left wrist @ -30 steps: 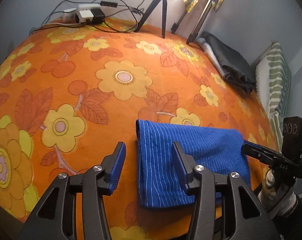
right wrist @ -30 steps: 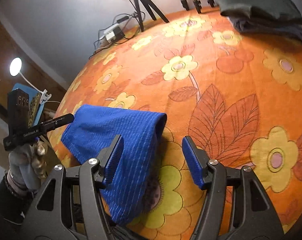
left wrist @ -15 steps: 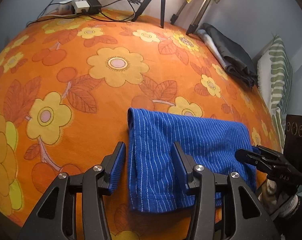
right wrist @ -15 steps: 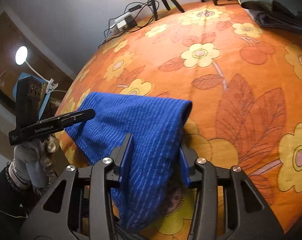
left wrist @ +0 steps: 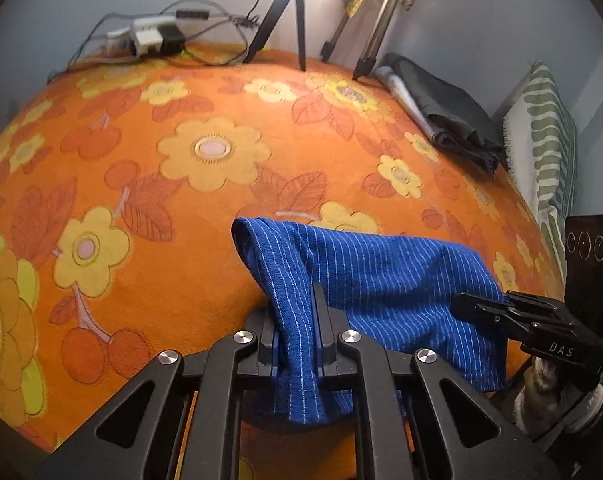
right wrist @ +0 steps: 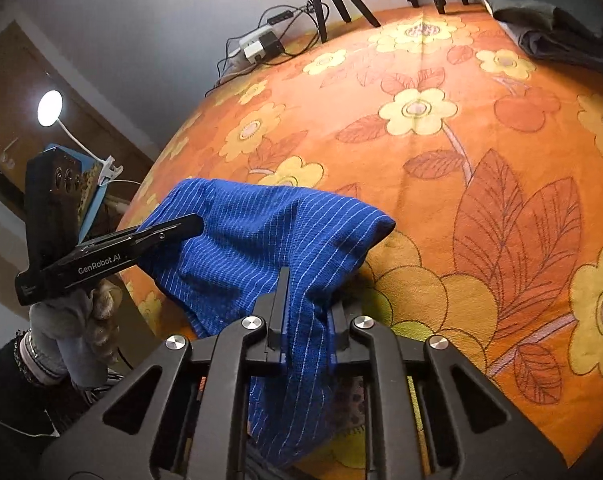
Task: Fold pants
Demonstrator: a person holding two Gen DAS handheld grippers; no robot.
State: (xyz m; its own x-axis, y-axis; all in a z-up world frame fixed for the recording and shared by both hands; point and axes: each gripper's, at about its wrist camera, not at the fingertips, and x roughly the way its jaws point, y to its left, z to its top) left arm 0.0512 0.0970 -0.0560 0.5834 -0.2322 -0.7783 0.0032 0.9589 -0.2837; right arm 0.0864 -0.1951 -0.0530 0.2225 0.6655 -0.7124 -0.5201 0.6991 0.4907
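The blue pinstriped pants (left wrist: 381, 276) lie folded at the near edge of the orange flowered bed cover (left wrist: 181, 200). My left gripper (left wrist: 295, 320) is shut on their left end, cloth bunched between the jaws and lifted a little. My right gripper (right wrist: 307, 312) is shut on the right end of the pants (right wrist: 261, 232), which hang down below the jaws. The right gripper also shows in the left wrist view (left wrist: 477, 308), and the left gripper in the right wrist view (right wrist: 189, 226), each at the cloth's far end.
A pile of dark folded clothes (left wrist: 449, 116) lies at the far right of the bed, a striped pillow (left wrist: 545, 148) beside it. Tripod legs (left wrist: 289, 16) and a power strip with cables (left wrist: 149, 36) stand along the back wall. A lamp (right wrist: 49, 108) shines off the bed's left side.
Both grippers closed from open onto the two ends of the folded pants. The cloth now bunches up between the jaws and its ends rise off the cover.
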